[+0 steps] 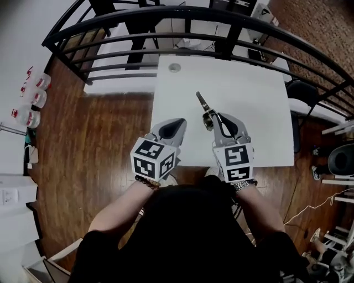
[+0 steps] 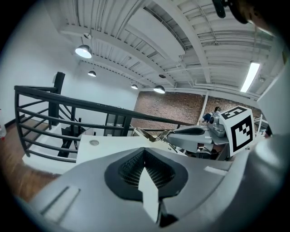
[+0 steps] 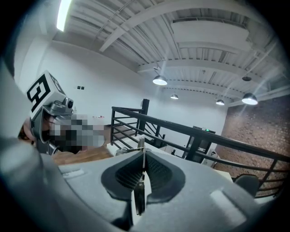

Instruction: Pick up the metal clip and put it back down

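Head view: metal clip (image 1: 203, 104) slants away, upper-left.

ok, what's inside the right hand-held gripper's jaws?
The metal clip, clamped by the right hand-held gripper; its far end sticks out over the table. Pads cover the pinched end.

Illumination is bright, even and overhead. In the head view the white table (image 1: 260, 99) shows little surface detail and only faint shadows. The railing (image 1: 182, 14) bows strongly from lens distortion.

In the left gripper view a fluorescent tube (image 2: 250, 76) and a pendant lamp (image 2: 83, 51) flare. The corners vignette to black. The left gripper (image 2: 145, 152) is soft-focus in the foreground.

In the right gripper view the right gripper (image 3: 143, 152) and the metal clip (image 3: 139, 196) blur likewise.
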`<move>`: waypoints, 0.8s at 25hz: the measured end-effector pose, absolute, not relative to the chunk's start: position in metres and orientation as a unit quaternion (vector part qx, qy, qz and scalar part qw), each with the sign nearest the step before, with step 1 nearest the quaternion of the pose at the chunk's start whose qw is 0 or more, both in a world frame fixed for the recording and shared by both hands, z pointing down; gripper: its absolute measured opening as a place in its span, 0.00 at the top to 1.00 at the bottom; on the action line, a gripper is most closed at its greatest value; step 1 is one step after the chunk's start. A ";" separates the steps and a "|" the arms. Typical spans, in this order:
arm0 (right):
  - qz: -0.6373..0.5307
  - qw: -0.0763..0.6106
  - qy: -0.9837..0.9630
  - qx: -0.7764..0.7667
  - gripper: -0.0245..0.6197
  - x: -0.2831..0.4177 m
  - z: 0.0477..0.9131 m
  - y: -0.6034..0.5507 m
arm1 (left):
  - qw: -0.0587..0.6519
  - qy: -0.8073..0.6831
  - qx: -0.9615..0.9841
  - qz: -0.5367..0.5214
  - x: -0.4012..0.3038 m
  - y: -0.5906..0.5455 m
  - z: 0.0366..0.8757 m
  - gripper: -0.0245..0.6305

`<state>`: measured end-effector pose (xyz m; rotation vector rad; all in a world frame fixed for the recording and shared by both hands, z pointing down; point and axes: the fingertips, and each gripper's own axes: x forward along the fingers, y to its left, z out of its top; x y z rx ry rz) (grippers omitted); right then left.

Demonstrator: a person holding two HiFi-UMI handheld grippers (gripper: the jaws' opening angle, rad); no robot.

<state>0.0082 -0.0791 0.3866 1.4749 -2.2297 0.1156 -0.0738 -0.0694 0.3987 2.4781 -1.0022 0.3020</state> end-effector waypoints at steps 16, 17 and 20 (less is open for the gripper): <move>0.065 0.215 -0.804 0.551 0.97 0.005 0.404 -0.122 | 0.213 -0.326 0.907 0.158 -0.066 -0.124 0.414 0.95; 0.069 0.214 -0.801 0.555 0.97 0.005 0.406 -0.124 | 0.213 -0.321 0.909 0.162 -0.066 -0.126 0.416 0.95; 0.077 0.214 -0.790 0.569 0.97 0.000 0.409 -0.127 | 0.217 -0.301 0.913 0.167 -0.068 -0.131 0.422 0.94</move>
